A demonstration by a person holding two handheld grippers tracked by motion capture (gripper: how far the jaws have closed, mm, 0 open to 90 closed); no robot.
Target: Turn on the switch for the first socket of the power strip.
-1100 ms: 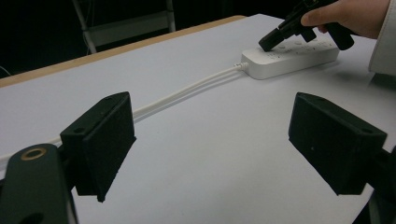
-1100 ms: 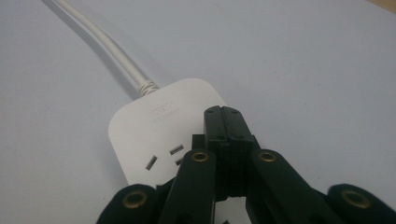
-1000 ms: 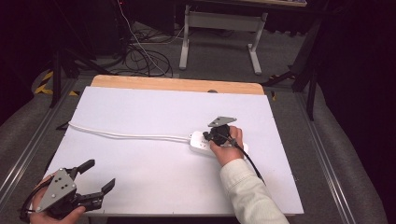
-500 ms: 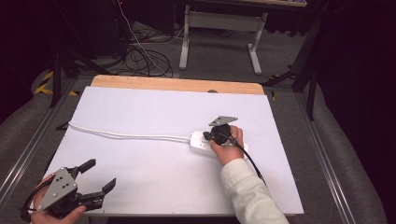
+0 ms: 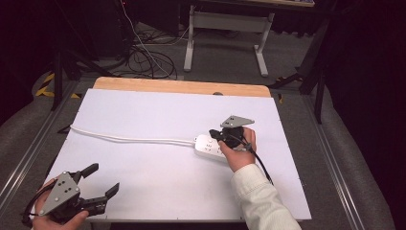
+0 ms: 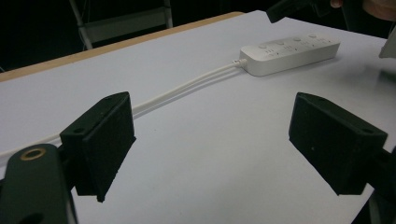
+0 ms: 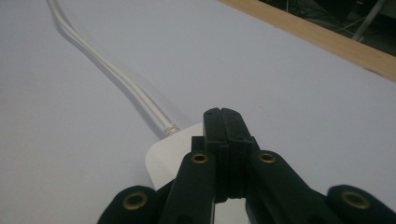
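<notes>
A white power strip [image 5: 207, 145] lies right of the table's middle, and its white cable [image 5: 129, 139] runs off to the left edge. My right gripper [image 5: 215, 134] is over the strip's near end, shut, with nothing showing between its jaws. In the right gripper view the closed tips [image 7: 222, 115] hover just above the strip's corner [image 7: 163, 158], where the cable [image 7: 112, 72] enters. My left gripper [image 5: 103, 178] is at the front left corner, open and empty. Seen between its wide jaws in the left gripper view [image 6: 212, 144] is the power strip [image 6: 289, 52], far off.
A white sheet covers the table [image 5: 158, 115], with a wooden strip [image 5: 182, 87] along the far edge. Beyond it are a metal stand [image 5: 225, 28] and loose cables [image 5: 148, 57] on the floor. A white sleeve [image 5: 258, 196] reaches in from the front right.
</notes>
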